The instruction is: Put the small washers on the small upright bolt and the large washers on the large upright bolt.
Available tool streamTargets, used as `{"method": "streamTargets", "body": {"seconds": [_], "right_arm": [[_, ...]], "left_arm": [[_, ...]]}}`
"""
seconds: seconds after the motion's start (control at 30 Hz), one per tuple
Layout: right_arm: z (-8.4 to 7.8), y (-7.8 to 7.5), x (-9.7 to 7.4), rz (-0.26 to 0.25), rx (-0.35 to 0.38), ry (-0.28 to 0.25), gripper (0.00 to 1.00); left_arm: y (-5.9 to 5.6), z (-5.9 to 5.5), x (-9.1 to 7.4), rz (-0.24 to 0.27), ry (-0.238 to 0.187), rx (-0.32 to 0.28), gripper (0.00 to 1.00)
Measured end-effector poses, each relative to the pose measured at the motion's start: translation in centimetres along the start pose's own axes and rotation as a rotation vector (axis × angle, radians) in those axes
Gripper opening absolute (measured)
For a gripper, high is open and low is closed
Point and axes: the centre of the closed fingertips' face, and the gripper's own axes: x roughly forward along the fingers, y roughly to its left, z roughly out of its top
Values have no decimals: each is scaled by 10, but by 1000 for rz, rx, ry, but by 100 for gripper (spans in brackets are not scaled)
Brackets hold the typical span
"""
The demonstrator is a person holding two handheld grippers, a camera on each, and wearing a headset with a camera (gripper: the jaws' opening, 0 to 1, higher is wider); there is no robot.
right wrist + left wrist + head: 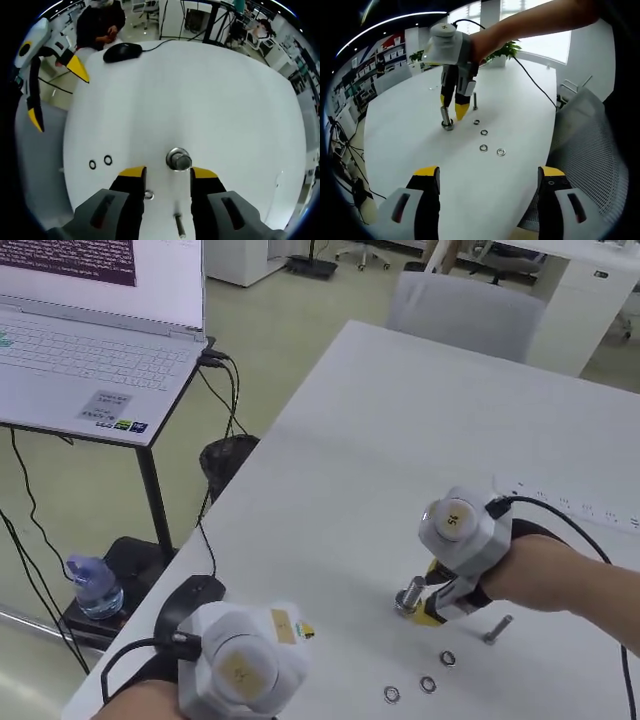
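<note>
The large upright bolt (178,160) stands on the white table just ahead of my right gripper (167,175), whose jaws are open with nothing between them. In the head view the right gripper (420,608) tilts down beside the large bolt (408,597). The small bolt (497,630) stands to its right. Three loose washers (428,684) lie in a row near the front edge. Several washers (483,140) also lie on the table in the left gripper view. My left gripper (489,172) is open and held well back from them, its white body (240,670) at the lower left.
A black mouse (122,51) with its cable lies near the table's left edge. A laptop (90,350) sits on a stand to the left, with a water bottle (95,585) on the floor below. A white power strip (570,502) lies at the right, and a grey chair (460,310) stands behind the table.
</note>
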Motion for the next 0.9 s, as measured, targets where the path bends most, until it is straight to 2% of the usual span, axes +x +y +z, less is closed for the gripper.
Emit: {"method": "streamTargets", "body": {"seconds": [0.17, 0.9], "right_arm": [[-1, 11, -4, 2, -26, 5, 35], [13, 65, -13, 38, -60, -54, 35]], "left_arm": [[-1, 0, -1, 1, -3, 2, 80], [0, 2, -9, 10, -2, 16, 81]]}}
